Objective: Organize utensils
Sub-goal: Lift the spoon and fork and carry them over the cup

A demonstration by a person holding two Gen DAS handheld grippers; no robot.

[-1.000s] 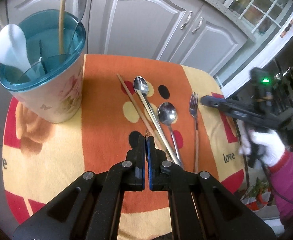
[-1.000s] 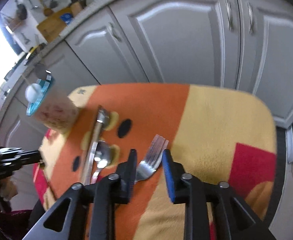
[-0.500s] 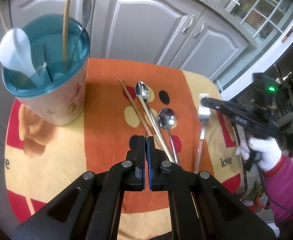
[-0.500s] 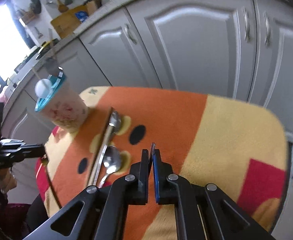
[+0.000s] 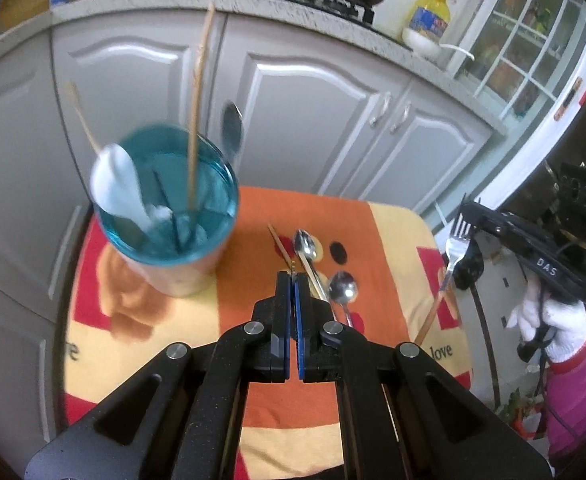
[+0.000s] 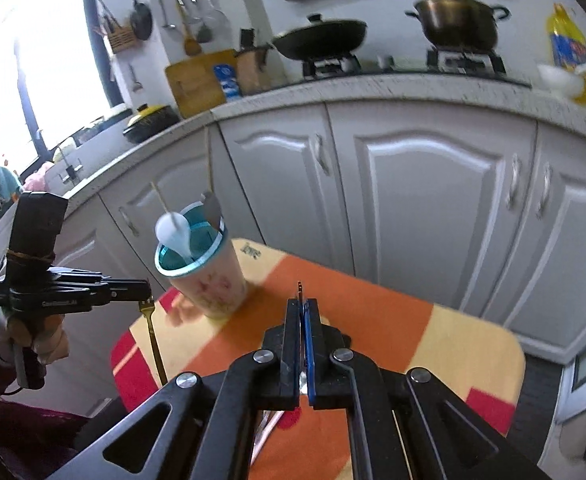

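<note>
A teal-rimmed floral holder stands on the mat's left, holding a white spoon, a chopstick and a metal spoon. It also shows in the right wrist view. My left gripper is shut on a gold fork whose tines just show between the pads; the right wrist view shows that fork hanging from it. My right gripper is shut on a silver fork, lifted off the mat at the right. Two spoons and chopsticks lie on the mat.
The orange, yellow and red mat covers a small table. Grey kitchen cabinets stand right behind it. A worktop above carries a stove, pots and an oil bottle.
My right gripper shut on the silver fork and lifted it off the mat. Both grippers rose and tilted up, so the holder now looks nearer the centre.
</note>
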